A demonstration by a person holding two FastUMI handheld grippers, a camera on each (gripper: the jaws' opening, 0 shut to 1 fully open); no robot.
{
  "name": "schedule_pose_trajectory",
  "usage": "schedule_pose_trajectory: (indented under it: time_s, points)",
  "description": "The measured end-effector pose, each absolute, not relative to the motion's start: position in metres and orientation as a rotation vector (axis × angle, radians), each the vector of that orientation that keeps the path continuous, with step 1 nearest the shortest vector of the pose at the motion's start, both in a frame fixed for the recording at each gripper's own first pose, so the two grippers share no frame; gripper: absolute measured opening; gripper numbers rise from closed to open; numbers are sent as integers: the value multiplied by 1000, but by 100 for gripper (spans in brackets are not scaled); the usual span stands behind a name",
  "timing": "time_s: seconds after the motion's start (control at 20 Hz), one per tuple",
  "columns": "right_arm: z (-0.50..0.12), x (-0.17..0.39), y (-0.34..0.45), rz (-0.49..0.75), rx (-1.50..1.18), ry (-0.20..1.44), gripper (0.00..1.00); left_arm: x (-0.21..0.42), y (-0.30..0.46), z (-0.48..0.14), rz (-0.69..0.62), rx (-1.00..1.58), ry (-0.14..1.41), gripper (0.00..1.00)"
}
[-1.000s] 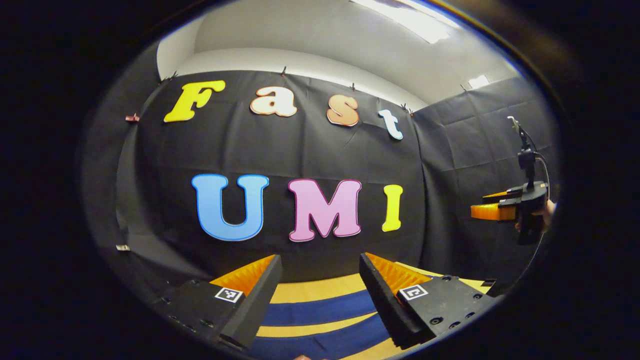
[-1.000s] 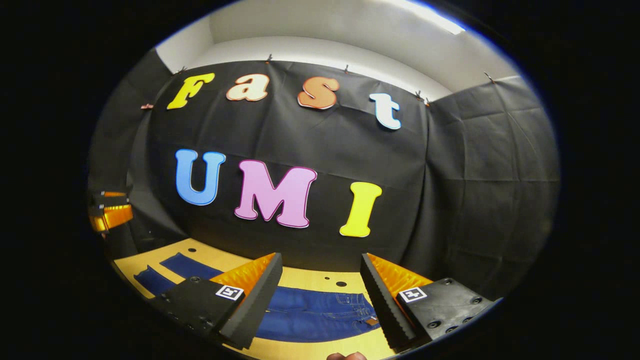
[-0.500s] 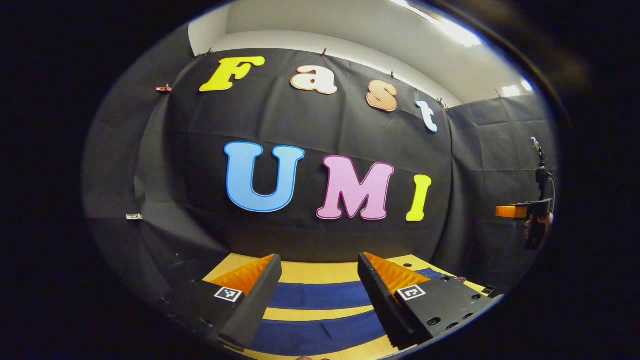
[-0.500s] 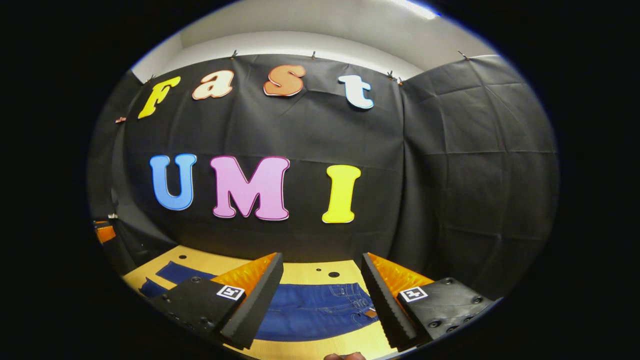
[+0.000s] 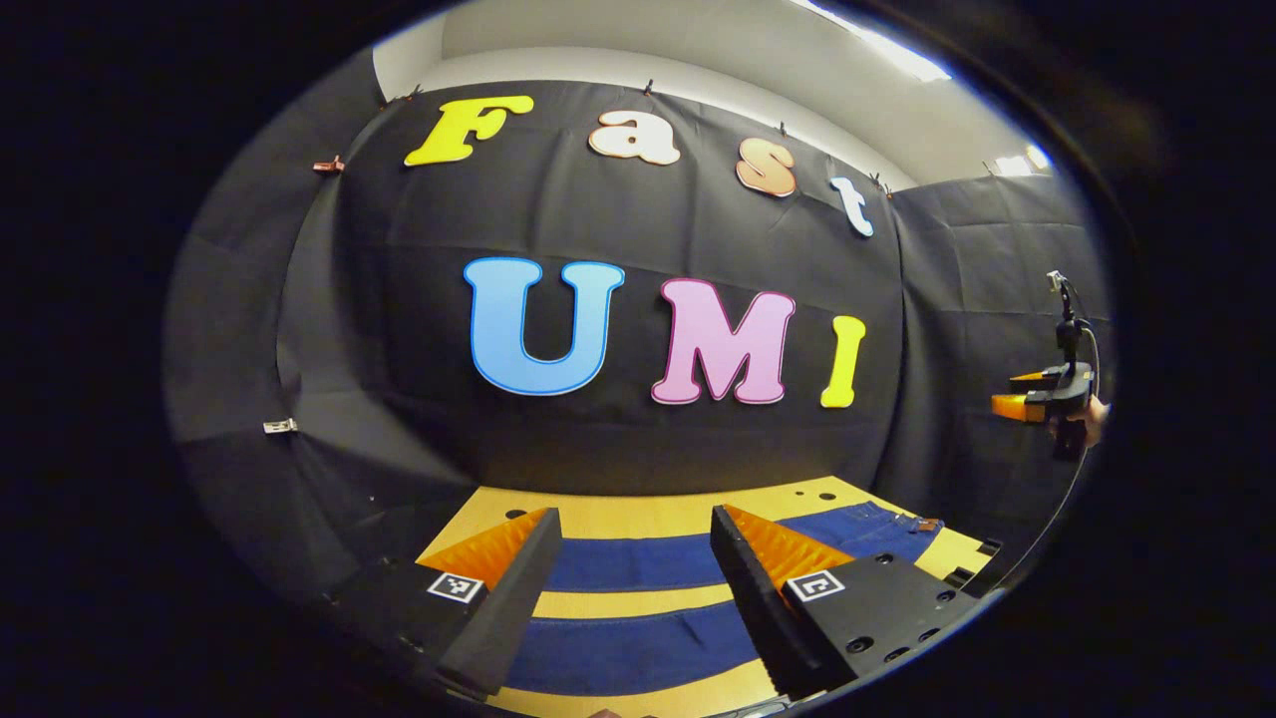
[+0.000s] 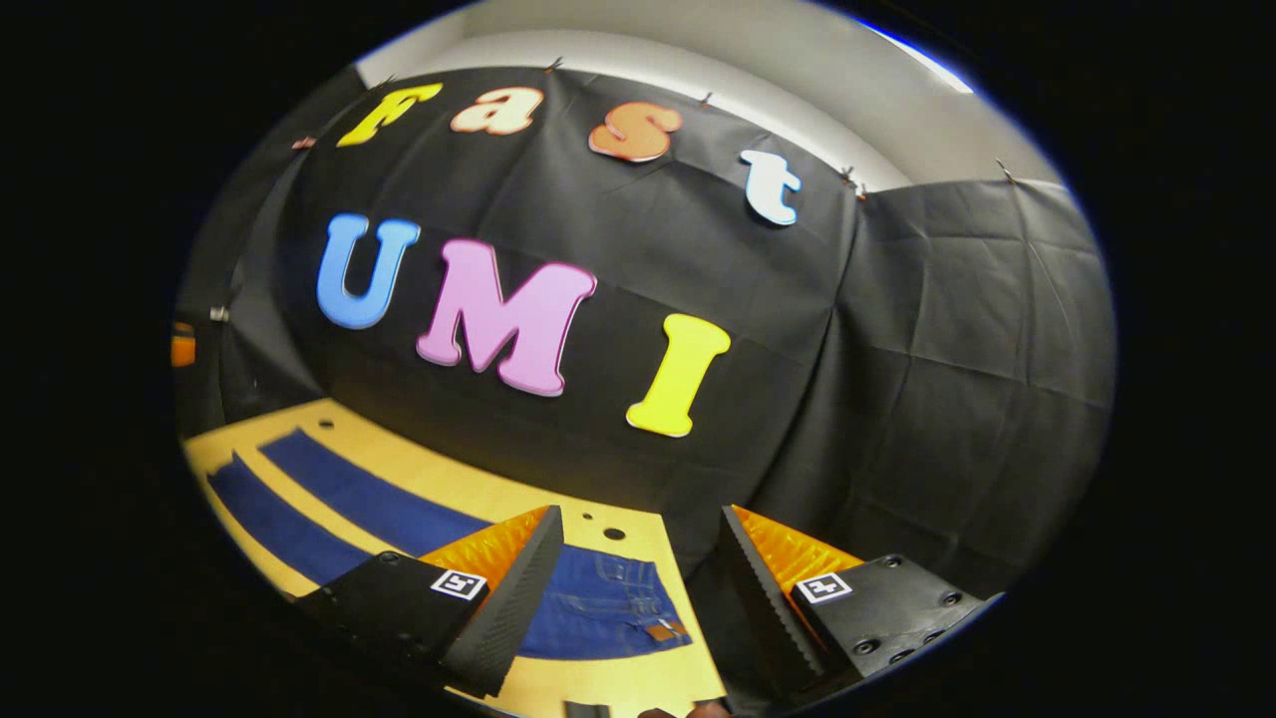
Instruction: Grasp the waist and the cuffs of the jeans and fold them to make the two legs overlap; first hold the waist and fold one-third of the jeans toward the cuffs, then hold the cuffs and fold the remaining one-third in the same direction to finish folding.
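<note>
left tool: jaws apart, empty | right tool: jaws apart, empty

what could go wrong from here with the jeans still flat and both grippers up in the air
1. The jeans lie flat with legs spread apart; an open left gripper coming down could likely pinch one leg only.
2. The waist sits near the table edge, so the open right gripper might drag it off.

Black cloth hangs clipped along its top edge and wraps the booth's corner at 3 o'clock. Above it a pale wall meets a bright ceiling light at 1 o'clock. At 6 o'clock stands a yellow table with small holes.
</note>
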State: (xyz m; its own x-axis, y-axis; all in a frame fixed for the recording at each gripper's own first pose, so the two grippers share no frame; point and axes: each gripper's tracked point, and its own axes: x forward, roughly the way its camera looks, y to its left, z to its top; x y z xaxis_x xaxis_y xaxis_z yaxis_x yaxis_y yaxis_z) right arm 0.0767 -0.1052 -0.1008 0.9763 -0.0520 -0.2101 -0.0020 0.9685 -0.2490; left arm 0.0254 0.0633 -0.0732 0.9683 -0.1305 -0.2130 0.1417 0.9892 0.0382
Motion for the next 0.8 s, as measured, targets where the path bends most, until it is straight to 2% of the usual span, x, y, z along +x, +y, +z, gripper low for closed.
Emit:
schedule_pose_trajectory:
  time_s: [0.15,0.45,0.65,0.8]
  points:
    - [-156,85,-99,93,-358,319,96,28,74,-110,-246,133,302,95]
    - [-294,106,-86,403,-585,566,97,24,80,-222,-534,475,588,95]
    - [-371,114,-75,644,-691,677,97,1,81,-295,-782,720,845,98]
    - [-433,109,-85,792,-726,792,97,-12,109,-347,-889,859,1037,98]
